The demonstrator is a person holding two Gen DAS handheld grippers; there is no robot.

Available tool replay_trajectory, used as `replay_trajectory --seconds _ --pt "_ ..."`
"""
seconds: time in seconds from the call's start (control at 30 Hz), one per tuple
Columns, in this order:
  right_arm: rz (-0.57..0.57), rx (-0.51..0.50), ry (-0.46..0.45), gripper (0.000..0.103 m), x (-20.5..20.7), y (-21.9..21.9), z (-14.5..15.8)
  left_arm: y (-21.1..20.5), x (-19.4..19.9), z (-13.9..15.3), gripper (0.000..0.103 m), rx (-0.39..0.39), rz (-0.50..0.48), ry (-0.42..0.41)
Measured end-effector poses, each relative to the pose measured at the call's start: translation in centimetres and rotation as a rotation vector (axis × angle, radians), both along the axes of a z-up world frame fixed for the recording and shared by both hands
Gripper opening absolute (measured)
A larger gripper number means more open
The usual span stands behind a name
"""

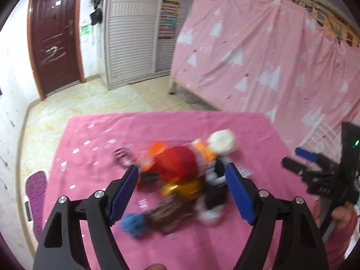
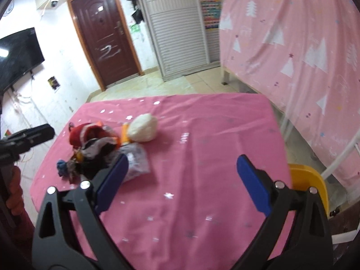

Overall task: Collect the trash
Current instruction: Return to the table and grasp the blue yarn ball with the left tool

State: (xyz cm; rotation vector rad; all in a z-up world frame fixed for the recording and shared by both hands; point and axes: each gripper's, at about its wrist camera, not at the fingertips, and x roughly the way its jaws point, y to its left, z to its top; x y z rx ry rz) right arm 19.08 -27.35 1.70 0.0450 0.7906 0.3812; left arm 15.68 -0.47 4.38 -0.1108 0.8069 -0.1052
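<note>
A pile of trash (image 1: pixel 180 180) lies on the pink tablecloth (image 1: pixel 94 135): red and orange wrappers, a yellow piece, a brown wrapper, a blue crumpled scrap (image 1: pixel 133 223) and a white crumpled ball (image 1: pixel 221 142). My left gripper (image 1: pixel 182 193) is open and hovers just over the pile, its fingers on either side of it. The view is blurred. My right gripper (image 2: pixel 182 184) is open and empty over bare cloth, right of the pile (image 2: pixel 94 148). The white ball (image 2: pixel 144 128) and a clear bag (image 2: pixel 136 162) show there too.
A pink curtain (image 1: pixel 270 56) hangs at the right beyond the table. A brown door (image 2: pixel 105 29) and a white louvred wardrobe (image 2: pixel 177 24) stand at the back. A yellow chair (image 2: pixel 312 180) sits at the table's right edge. A TV (image 2: pixel 18 54) hangs on the left wall.
</note>
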Motion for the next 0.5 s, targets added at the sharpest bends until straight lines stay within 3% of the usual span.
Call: replay_trajectory --seconds 0.23,0.5 --pt "0.044 -0.035 0.039 0.093 0.3 3.7 -0.9 4.5 -0.9 -2.8 0.074 -0.002 0.001 0.055" --pt "0.065 -0.075 0.062 0.093 0.3 6.2 -1.5 5.7 -1.6 -5.2 0.073 0.053 -0.028 0.083"
